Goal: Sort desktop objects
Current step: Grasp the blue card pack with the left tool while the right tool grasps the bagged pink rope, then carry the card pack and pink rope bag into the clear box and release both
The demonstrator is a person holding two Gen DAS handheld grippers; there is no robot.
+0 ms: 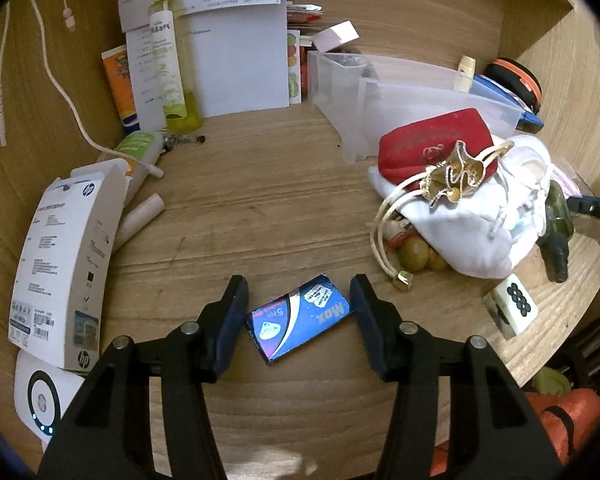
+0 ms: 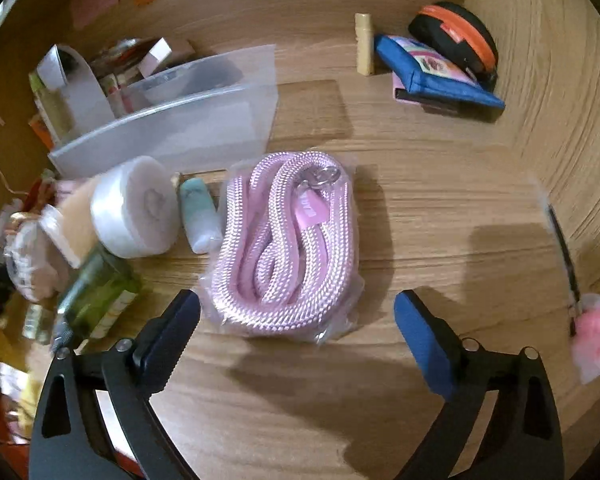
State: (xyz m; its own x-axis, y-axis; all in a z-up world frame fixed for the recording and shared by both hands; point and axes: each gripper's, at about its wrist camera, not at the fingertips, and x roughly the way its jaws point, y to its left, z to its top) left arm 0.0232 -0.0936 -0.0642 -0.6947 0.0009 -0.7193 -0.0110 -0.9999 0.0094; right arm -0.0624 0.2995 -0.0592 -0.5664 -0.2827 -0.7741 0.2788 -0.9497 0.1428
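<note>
A small blue "Max" box (image 1: 300, 320) lies flat and askew on the wooden desk (image 1: 260, 208). My left gripper (image 1: 298, 292) straddles it, and both pads meet its opposite corners, so it is shut on the box. In the right wrist view, a coiled pink rope in a clear bag (image 2: 288, 248) lies on the desk. My right gripper (image 2: 296, 304) stands wide open around the bag's near end, and neither blue pad touches it.
A clear plastic bin (image 1: 380, 92) stands at the back. A white HP box (image 1: 68, 264), a spray bottle (image 1: 168, 52) and papers are on the left. A red pouch (image 1: 432, 140) on a white bag, a mahjong tile (image 1: 512, 304), a tape roll (image 2: 136, 212), a green bottle (image 2: 96, 300) and a blue pouch (image 2: 440, 76) lie around.
</note>
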